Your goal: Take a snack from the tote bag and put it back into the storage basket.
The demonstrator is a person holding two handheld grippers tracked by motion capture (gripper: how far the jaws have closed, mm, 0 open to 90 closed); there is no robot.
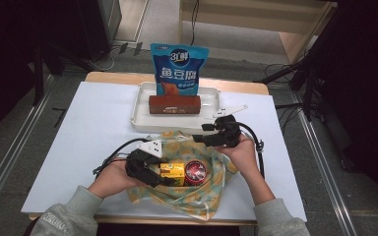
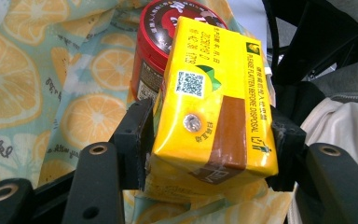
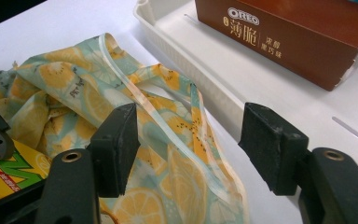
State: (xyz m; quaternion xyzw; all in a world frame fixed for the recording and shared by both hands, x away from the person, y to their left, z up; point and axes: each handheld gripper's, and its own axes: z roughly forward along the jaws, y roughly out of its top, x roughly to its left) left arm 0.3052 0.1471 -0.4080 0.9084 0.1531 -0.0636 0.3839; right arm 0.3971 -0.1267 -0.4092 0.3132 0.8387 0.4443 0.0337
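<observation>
A yellow drink carton (image 1: 172,170) (image 2: 214,102) sits inside an open cloth bag printed with citrus slices (image 1: 197,199) (image 2: 37,84). My left gripper (image 1: 169,172) (image 2: 209,140) is shut on the carton, one pad pressed on each side. A red round can (image 1: 195,172) (image 2: 156,42) stands in the bag, touching the carton's far end. My right gripper (image 1: 202,133) (image 3: 189,144) hovers open over the bag's far edge (image 3: 168,135), with nothing gripped between its pads.
Beyond the bag stands a white tray (image 1: 140,110) (image 3: 168,37) with a brown Oreo box (image 1: 174,104) (image 3: 284,42) in it and a blue snack pouch (image 1: 178,71) upright behind. White table covering (image 1: 88,142) stretches to the left.
</observation>
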